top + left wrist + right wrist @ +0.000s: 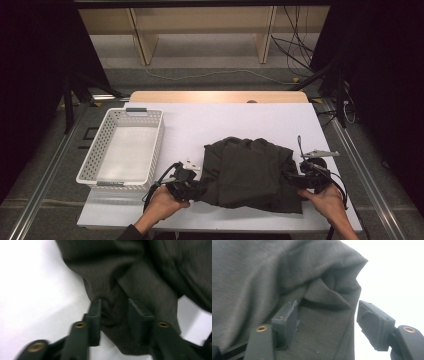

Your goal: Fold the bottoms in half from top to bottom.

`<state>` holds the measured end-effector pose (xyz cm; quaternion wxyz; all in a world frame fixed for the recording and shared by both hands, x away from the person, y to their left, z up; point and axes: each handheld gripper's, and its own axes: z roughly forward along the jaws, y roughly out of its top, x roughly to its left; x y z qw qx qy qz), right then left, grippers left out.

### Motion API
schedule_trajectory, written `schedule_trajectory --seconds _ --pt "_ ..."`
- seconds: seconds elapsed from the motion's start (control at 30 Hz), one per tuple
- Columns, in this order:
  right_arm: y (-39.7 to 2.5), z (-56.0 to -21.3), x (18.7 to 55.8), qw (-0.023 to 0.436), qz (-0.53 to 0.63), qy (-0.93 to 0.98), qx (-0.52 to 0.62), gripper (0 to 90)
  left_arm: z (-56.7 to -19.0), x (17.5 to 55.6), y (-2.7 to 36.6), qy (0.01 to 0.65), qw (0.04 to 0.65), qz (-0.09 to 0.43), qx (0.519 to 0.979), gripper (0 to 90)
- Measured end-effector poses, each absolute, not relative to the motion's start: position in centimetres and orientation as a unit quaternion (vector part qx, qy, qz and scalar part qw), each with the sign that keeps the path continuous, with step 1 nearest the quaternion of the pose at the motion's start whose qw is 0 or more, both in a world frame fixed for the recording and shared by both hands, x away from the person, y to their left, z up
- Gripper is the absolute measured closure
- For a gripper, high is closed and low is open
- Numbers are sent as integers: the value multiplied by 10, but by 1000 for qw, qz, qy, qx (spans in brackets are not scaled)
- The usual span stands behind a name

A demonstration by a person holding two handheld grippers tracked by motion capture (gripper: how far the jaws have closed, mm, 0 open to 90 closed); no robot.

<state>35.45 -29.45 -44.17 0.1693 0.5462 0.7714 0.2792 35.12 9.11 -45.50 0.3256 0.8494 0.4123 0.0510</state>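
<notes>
1. High view: a dark garment (248,172) lies crumpled on the white table (240,120), toward the near right. The left gripper (196,189) meets its near left edge and the right gripper (291,176) its right edge, each held in a hand. A white perforated basket (122,148) stands well apart at the left. From here I cannot tell how wide the jaws stand.

2. Left gripper view: the jaws stand part open, with a fold of the garment (140,277) bunched between them; cloth touches the inner faces of both, though the grip is not fully closed. White table shows on either side.

3. Right gripper view: the jaws stand wide apart. The garment (274,272) lies between and over the left jaw; the right jaw sits clear of the cloth, over bare table.
</notes>
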Motion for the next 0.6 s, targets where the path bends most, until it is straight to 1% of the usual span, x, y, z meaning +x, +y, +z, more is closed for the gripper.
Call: schedule_trajectory --seconds 0.03,0.07,0.1,0.13,0.2,0.3,0.6 --pt "-295 -443 356 167 277 773 546 320 -453 354 93 416 334 57 844 531" --pt "-296 -444 356 163 273 774 548 313 -451 356 96 419 348 66 836 507" --pt "-296 -446 357 160 270 775 548 308 -449 358 98 425 357 70 829 502" --pt "-297 -447 359 156 269 778 547 307 -447 361 100 431 360 70 824 484" --pt "-299 -448 360 148 269 777 549 292 -446 366 101 444 364 62 817 405" --pt "-303 -450 363 142 270 775 553 272 -449 374 99 459 360 59 810 353" --pt "-315 -461 372 101 264 772 569 189 -461 401 94 504 358 -16 786 220"
